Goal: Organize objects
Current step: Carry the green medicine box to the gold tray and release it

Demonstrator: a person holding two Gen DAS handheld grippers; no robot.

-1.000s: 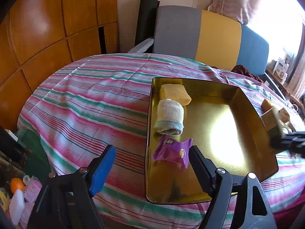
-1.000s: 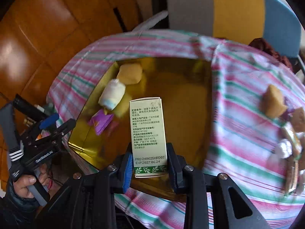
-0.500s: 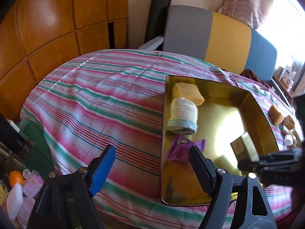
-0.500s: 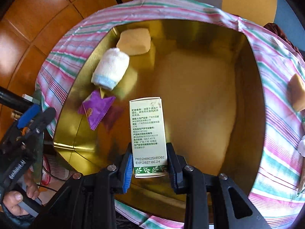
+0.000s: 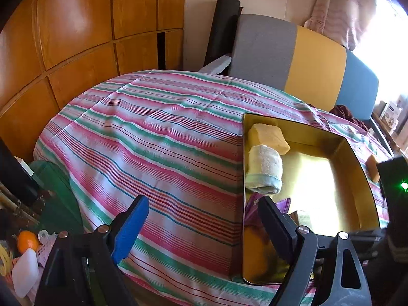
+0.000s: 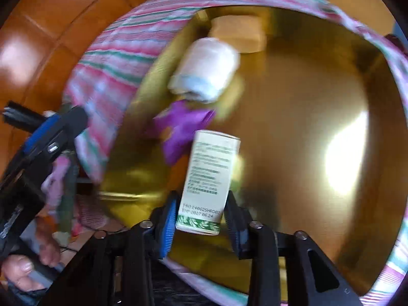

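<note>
A gold tray [image 5: 367, 193] [image 6: 306, 81] lies on the striped tablecloth. In it are a yellow sponge [image 5: 267, 137] [image 6: 239, 33], a rolled white towel [image 5: 265, 173] [image 6: 206, 74] and a purple packet [image 6: 181, 127], partly hidden in the left wrist view [image 5: 252, 204]. My right gripper [image 6: 200, 216] is low inside the tray with a white and green box [image 6: 209, 178] tilted between its fingers; a small gap shows on each side, and the frame is blurred. My left gripper [image 5: 204, 224] is open and empty, over the cloth at the tray's near left corner.
A grey, yellow and blue sofa [image 5: 306, 61] stands behind the table, wooden panels [image 5: 76, 38] to the left. An orange sponge [image 5: 372, 165] lies on the cloth right of the tray. Clutter with an orange [image 5: 26, 239] sits low at the left.
My right gripper went down into the tray with the box, which now tilts and looks looser between the fingers. My left gripper drew back to the left, still open.
</note>
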